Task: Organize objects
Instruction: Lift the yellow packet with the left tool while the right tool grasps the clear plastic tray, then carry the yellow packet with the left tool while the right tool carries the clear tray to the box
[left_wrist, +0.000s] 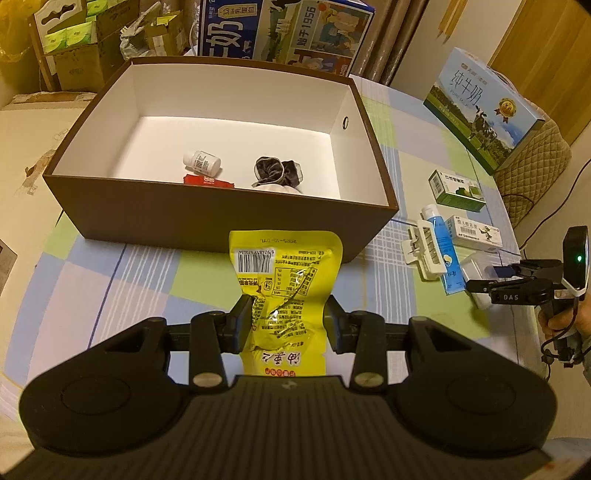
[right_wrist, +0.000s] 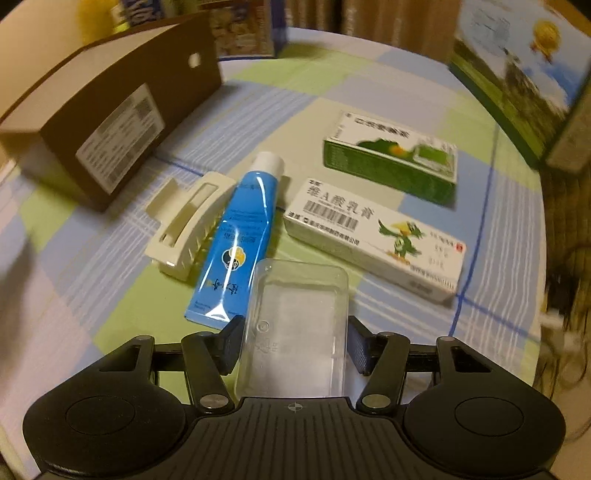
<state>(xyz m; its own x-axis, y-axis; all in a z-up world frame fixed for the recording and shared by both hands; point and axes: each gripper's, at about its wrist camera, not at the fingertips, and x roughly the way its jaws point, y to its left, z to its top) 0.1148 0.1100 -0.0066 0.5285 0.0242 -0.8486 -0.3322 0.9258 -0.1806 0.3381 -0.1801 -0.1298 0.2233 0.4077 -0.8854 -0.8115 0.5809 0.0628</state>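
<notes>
Your left gripper is clamped on the yellow packet just short of the brown box, packet's lower end hidden; right gripper pinches a clear case, contents unreadable.

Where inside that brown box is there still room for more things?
The open brown cardboard box has bare white floor behind the small white bottle and dark fabric pouch, toward its far wall. Its near wall is crowded, with a red packet there too.
</notes>
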